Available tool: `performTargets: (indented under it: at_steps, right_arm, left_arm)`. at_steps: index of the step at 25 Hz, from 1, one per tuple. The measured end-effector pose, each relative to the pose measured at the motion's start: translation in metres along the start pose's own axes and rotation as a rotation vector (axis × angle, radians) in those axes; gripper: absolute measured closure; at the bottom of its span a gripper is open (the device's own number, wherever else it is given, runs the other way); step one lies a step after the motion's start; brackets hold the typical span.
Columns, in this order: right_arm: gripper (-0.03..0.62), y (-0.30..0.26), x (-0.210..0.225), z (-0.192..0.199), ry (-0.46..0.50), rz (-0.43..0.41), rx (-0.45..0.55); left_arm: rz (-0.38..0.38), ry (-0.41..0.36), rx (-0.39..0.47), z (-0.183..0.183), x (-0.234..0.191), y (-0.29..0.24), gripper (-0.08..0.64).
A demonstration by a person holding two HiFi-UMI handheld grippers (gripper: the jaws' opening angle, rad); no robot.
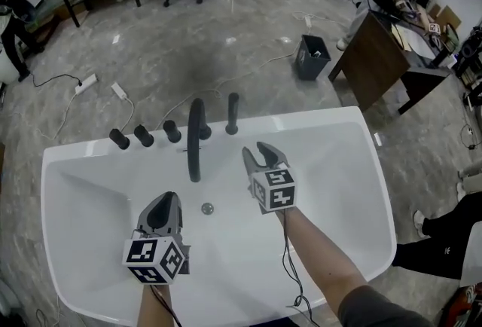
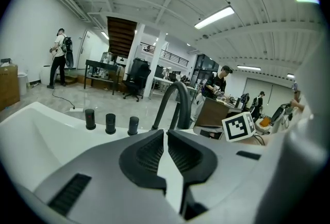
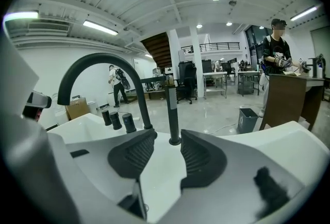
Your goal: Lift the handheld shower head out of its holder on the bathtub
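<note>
Right gripper [image 1: 260, 154] with jaws apart and empty, low over the white bathtub [image 1: 343, 182], handheld shower head [image 1: 233, 113] upright in its holder on the far rim — untouched, arched black faucet [image 1: 196, 139] just beside it, left gripper [image 1: 169, 205] with jaws together — nothing between them.

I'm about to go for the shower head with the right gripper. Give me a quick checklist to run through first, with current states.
1. Handheld shower head upright in its holder on the bathtub rim: ok.
2. Right gripper jaws apart, nothing held: ok.
3. Shower head lined up beyond the jaw gap in the right gripper view: ok.
4. Right gripper at the shower head: not ok; it is short of it, over the bathtub.
5. Faucet spout clear of the approach: cannot tell; it stands close beside the shower head.
6. Left gripper shut, empty, off to the side: ok.
</note>
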State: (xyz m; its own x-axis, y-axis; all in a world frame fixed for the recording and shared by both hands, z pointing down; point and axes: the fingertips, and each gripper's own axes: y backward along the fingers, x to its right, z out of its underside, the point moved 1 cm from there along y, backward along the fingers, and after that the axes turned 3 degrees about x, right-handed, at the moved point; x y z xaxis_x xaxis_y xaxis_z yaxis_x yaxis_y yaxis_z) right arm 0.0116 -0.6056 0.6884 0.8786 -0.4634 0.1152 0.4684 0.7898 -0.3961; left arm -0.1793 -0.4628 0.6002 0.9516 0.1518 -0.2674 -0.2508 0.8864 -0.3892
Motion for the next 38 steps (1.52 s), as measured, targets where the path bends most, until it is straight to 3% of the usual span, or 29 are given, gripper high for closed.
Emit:
performTargets:
  at_steps: [4, 10, 16, 23, 38]
  right_arm:
    - [0.411, -0.019, -0.003, 0.007, 0.017, -0.028, 0.004]
    - [0.364, -0.053, 0.001, 0.008, 0.013, -0.002, 0.051]
    - [0.365, -0.082, 0.003, 0.007, 0.054, 0.022, 0.086]
    - [0.365, -0.103, 0.014, 0.008, 0.057, 0.062, 0.09]
    - [0.367, -0.132, 0.021, 0.004, 0.109, 0.053, 0.065]
  left_arm:
    - [-0.013, 0.01, 0.01, 0.005, -0.01, -0.008, 0.526]
    - [-0.021, 0.001, 0.019, 0.013, -0.024, -0.023, 0.526]
    - [-0.016, 0.033, 0.03, 0.022, -0.038, -0.036, 0.526]
    - [-0.015, 0.009, 0.022, 0.022, -0.045, -0.045, 0.526]
    - [-0.007, -0.022, 0.036, 0.016, -0.047, -0.049, 0.526]
